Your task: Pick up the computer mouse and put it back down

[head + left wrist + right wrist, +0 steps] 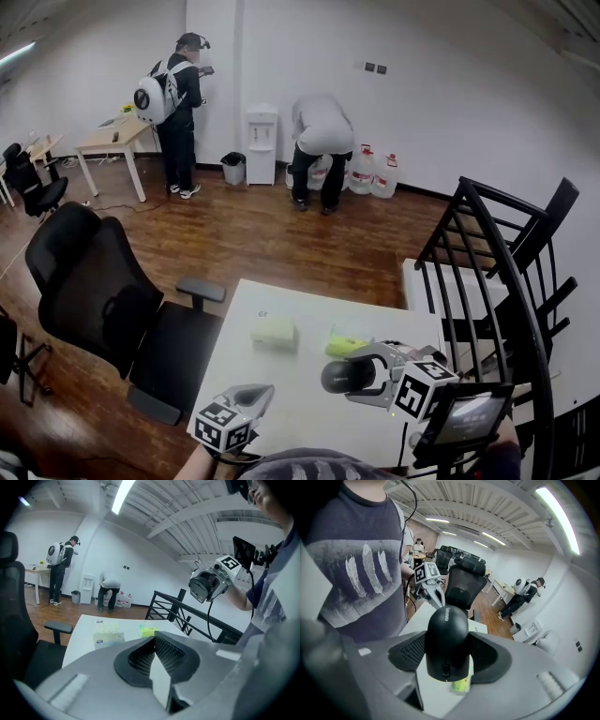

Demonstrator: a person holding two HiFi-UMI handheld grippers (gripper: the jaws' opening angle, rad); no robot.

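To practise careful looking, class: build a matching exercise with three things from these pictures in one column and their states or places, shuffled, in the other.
1. computer mouse
2. left hand-held gripper
3. black office chair

A. jaws together, nothing between them
B. on the floor beside the white table
C. clamped in the right hand-held gripper

Pairs: 1-C, 2-A, 3-B
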